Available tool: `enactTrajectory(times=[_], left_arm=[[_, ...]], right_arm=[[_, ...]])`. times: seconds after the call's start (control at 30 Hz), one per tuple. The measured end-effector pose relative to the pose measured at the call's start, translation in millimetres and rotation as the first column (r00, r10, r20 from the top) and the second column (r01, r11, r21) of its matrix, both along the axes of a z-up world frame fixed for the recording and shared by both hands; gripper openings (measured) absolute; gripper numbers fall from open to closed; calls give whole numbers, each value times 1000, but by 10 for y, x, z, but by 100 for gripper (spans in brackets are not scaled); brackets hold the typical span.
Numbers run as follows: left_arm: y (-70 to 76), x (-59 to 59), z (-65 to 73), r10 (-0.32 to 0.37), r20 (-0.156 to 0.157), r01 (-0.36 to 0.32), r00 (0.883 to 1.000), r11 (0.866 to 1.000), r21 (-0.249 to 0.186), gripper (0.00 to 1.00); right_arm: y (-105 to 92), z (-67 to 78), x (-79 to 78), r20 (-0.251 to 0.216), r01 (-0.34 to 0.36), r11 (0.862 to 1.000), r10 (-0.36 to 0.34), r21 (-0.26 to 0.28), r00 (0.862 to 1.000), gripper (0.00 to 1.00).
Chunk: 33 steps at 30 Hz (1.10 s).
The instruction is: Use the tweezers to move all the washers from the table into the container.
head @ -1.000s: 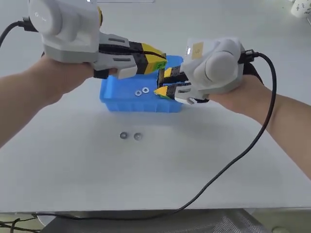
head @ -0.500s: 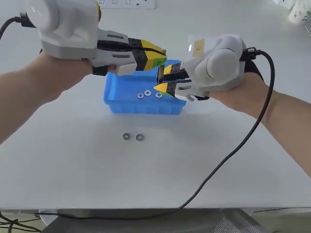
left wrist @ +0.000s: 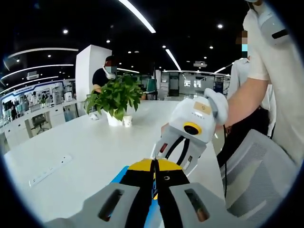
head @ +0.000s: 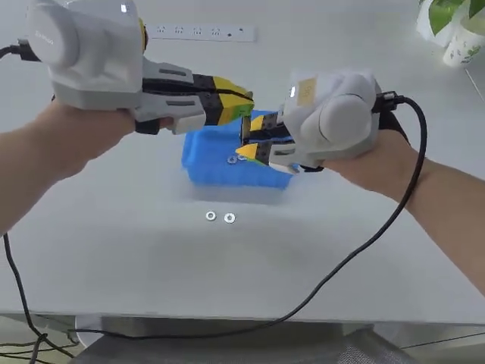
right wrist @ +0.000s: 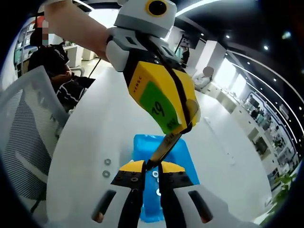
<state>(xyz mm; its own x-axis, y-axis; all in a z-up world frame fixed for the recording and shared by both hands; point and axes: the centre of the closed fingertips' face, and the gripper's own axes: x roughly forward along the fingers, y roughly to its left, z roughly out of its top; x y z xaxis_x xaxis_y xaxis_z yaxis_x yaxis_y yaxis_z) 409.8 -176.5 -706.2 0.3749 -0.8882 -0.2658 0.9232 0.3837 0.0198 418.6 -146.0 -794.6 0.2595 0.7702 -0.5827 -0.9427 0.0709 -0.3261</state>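
Note:
My left gripper and my right gripper meet tip to tip above the blue container. A thin pair of tweezers runs from the left gripper's shut jaws down into the narrow gap of my right gripper, which looks shut on its tip. Two washers lie side by side on the white table in front of the container. More washers lie inside the container, partly hidden by the right gripper.
A black cable trails from the right gripper across the table to its front edge. A power strip lies at the back and a potted plant at the far right corner. A mesh chair stands beside the table.
A third washer appeared in the container between the two earlier frames. Both grippers stay together over the container; the camera has moved, shifting the whole picture.

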Motion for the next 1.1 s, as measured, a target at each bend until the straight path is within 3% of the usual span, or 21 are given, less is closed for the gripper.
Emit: enactTrajectory(times=[0.2,0.47,0.77,1.1], left_arm=[[58,-168,56,3,-2,-3,1000,1000,-2,4],[97,-356,5,-10,-13,10,1000,1000,4,4],[148,-516,-189,-40,-33,40,999,999,5,4],[218,-678,-531,-74,-73,74,995,997,2,4]], right_arm=[[67,56,-189,-4,-12,1000,12,-7,1000,12],[113,-8,-376,-24,-5,1000,5,-7,1000,12],[163,-187,-549,-57,7,1000,-7,1,998,12],[215,-512,-728,-88,1,1000,-1,5,996,12]])
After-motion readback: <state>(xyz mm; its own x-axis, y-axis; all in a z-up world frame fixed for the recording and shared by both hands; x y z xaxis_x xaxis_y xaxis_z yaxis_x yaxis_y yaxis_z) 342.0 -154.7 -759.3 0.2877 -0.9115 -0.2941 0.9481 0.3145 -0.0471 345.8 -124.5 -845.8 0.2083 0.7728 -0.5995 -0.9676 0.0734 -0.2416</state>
